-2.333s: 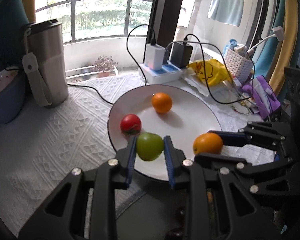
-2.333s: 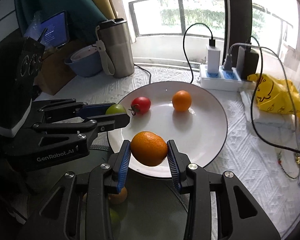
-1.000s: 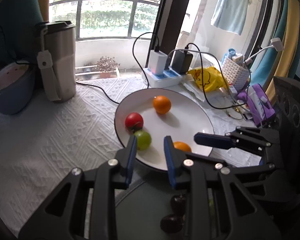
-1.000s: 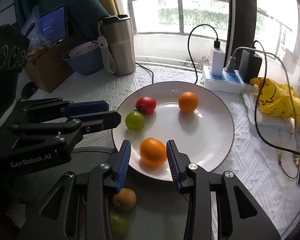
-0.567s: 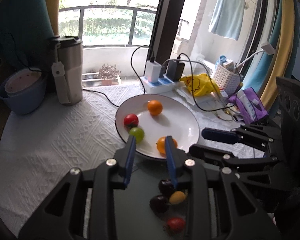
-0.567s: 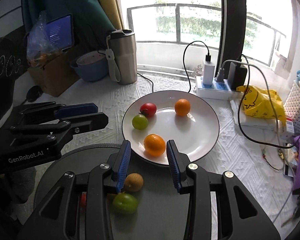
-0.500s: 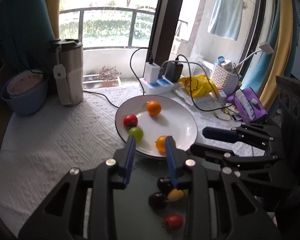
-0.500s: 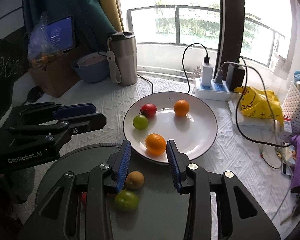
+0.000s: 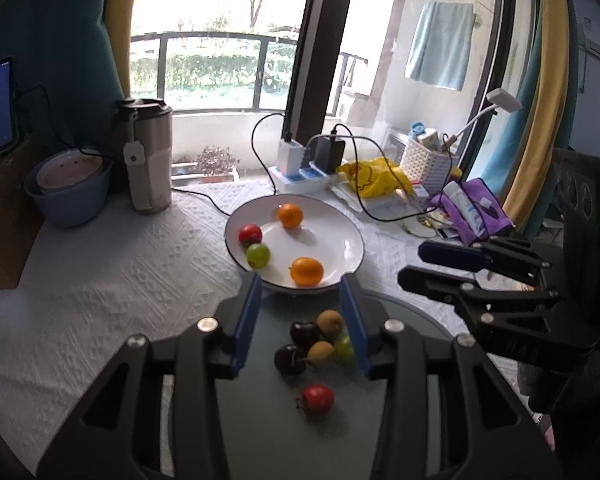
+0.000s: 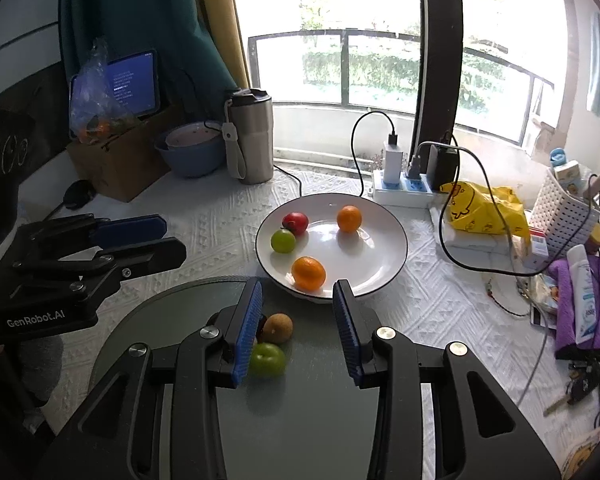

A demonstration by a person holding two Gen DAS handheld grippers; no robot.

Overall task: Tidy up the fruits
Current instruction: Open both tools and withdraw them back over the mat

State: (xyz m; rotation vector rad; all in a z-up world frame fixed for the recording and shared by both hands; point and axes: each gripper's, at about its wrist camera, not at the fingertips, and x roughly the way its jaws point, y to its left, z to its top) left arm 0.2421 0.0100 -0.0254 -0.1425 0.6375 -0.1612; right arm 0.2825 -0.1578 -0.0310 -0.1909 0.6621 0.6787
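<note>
A white plate [image 9: 332,236] [image 10: 376,248] holds two oranges [image 10: 348,219] [image 10: 308,273], a red fruit [image 10: 295,222] and a green fruit [image 10: 283,240]. In front of it a dark round tray [image 9: 260,420] [image 10: 172,312] carries several small fruits: brown [image 9: 329,321], dark [image 9: 290,358], green [image 10: 267,360] and red [image 9: 316,399]. My left gripper [image 9: 300,278] [image 10: 172,238] hovers over the tray's far edge, its jaws opening with nothing between them. Beside it, my right gripper [image 10: 298,286] [image 9: 414,263] hangs open and holds nothing.
A steel tumbler [image 9: 148,160] and a blue bowl [image 9: 70,196] stand at the back left. Behind the plate lies a power strip [image 10: 400,190] with chargers and looping cables. A yellow bag [image 10: 484,208], a white basket [image 10: 564,208] and a purple cloth [image 10: 580,304] crowd the right.
Both grippers let go of the green fruit and the orange on the plate, then drew back and up over the dark tray. The left jaws have widened.
</note>
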